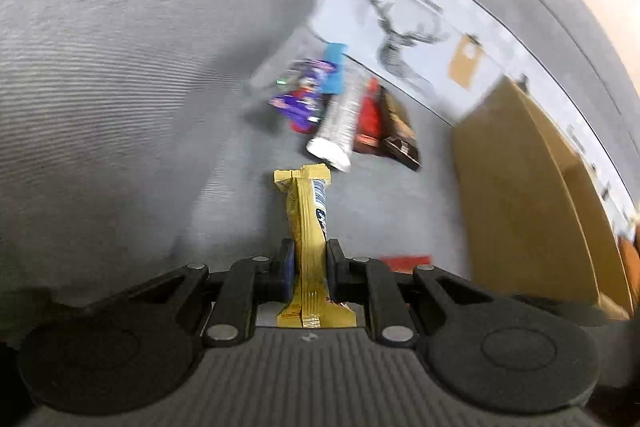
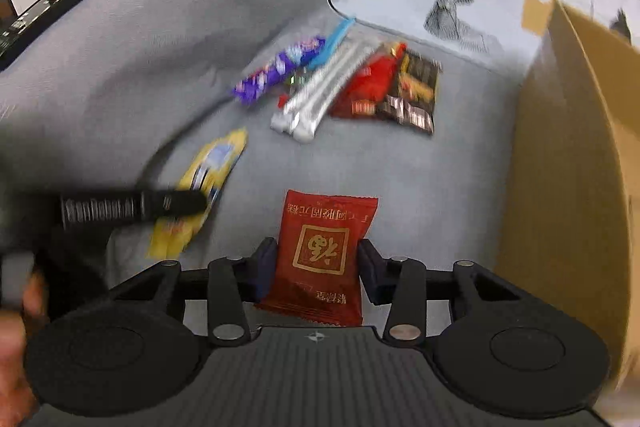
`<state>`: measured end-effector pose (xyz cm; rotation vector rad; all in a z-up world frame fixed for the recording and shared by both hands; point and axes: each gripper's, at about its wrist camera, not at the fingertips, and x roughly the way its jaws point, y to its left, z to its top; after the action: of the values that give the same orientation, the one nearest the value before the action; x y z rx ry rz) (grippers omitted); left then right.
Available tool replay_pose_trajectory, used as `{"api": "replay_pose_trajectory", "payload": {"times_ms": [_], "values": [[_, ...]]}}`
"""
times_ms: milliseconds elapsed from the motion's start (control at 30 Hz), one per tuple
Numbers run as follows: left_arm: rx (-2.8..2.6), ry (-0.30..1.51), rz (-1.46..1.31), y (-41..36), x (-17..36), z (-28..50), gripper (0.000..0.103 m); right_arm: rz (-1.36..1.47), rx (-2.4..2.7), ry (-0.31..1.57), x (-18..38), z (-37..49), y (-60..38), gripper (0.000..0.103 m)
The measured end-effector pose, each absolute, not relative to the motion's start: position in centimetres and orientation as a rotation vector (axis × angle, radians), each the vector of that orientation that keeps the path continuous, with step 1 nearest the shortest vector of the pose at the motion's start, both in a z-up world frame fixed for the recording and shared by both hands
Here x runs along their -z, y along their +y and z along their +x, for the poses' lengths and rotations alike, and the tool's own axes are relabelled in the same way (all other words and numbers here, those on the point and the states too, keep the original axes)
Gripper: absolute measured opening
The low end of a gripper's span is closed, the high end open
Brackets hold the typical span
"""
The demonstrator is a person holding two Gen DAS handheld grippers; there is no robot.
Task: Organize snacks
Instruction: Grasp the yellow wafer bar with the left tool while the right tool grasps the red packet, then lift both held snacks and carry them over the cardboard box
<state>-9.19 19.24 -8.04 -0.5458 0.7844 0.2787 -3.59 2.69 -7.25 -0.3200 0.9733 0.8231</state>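
Both tools clamped: left tool (image 1: 310,261) pinches yellow snack bar (image 1: 307,227); right tool (image 2: 316,265) pinches red packet (image 2: 320,255).

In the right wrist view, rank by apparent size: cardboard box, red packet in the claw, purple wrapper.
1. Cardboard box, largest.
2. Red packet in the right claw, though nearness to the camera enlarges it.
3. Purple wrapper, smallest, farther off.

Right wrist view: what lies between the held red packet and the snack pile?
Only bare grey cushion separates the red packet from the snack pile, seen in the right wrist view.
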Motion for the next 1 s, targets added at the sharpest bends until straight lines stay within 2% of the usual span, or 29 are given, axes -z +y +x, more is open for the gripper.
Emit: {"api": "replay_pose_trajectory", "payload": {"times_ms": [200,233,433,600,733,1000], "values": [[-0.244,0.862,-0.575,18.8,9.8,-7.8,0.018,-0.294,-0.794,1.005,9.1,-3.2,2.9,0.048],[-0.248,0.866,-0.587,18.8,10.0,-7.7,0.021,-0.300,-0.798,1.002,9.2,-3.2,2.8,0.048],[-0.252,0.859,-0.600,19.0,10.2,-7.9,0.024,-0.317,-0.816,0.999,9.2,-3.5,2.9,0.055],[-0.252,0.866,-0.552,18.3,10.2,-7.7,0.024,-0.342,-0.821,0.983,9.2,-3.6,3.1,0.055],[-0.254,0.865,-0.542,18.1,10.3,-7.5,0.029,-0.344,-0.816,0.983,9.2,-3.6,3.1,0.055],[-0.253,0.874,-0.496,17.5,10.5,-7.0,0.029,-0.361,-0.818,0.970,9.1,-3.8,3.2,0.053]]}}
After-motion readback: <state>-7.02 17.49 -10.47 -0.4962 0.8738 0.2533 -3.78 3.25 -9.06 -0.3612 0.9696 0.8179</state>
